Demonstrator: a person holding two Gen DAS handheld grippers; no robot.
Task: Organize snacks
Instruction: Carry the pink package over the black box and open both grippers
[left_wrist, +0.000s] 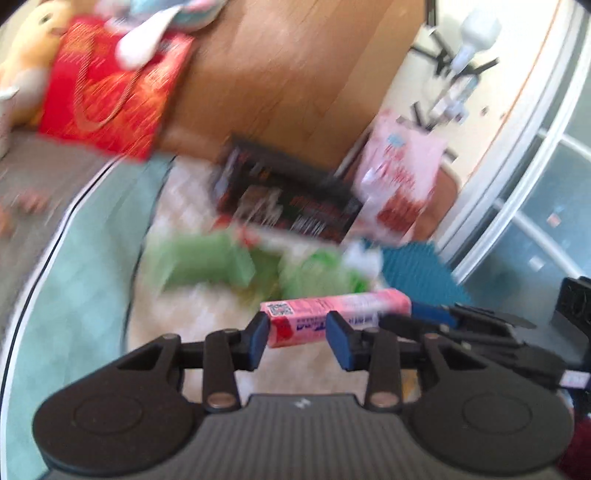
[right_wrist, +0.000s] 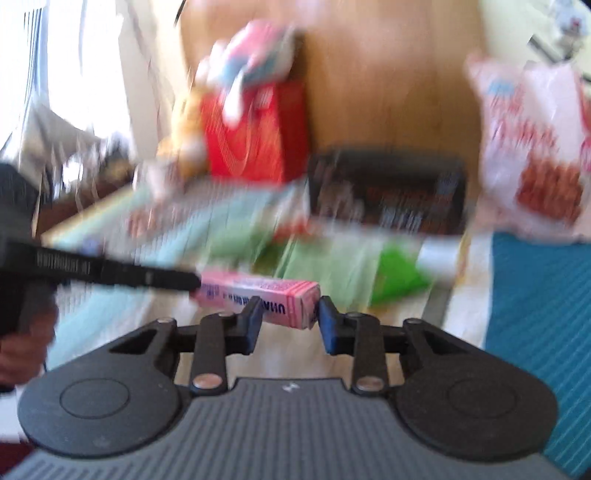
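Both your claws pinch the pink box (left_wrist: 334, 317): left claw (left_wrist: 297, 338) at one end, right claw (right_wrist: 288, 321) at the other (both views blurred). Pull unevenly and it could twist free onto the green packets (left_wrist: 207, 264).

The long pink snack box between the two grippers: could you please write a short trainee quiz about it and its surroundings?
1. True or false: both the left gripper and the right gripper have their jaws around the long pink cardboard snack box.
2. Which lies directly beyond the pink box in the left wrist view? A) blurred green snack packets B) a glass bottle C) a metal pan
3. Fill in: the black printed snack box stands against a ______ wooden panel.

Key: 1 true; 2 A; 3 brown. Whether either gripper truly clamps the box is unclear, given the blur.
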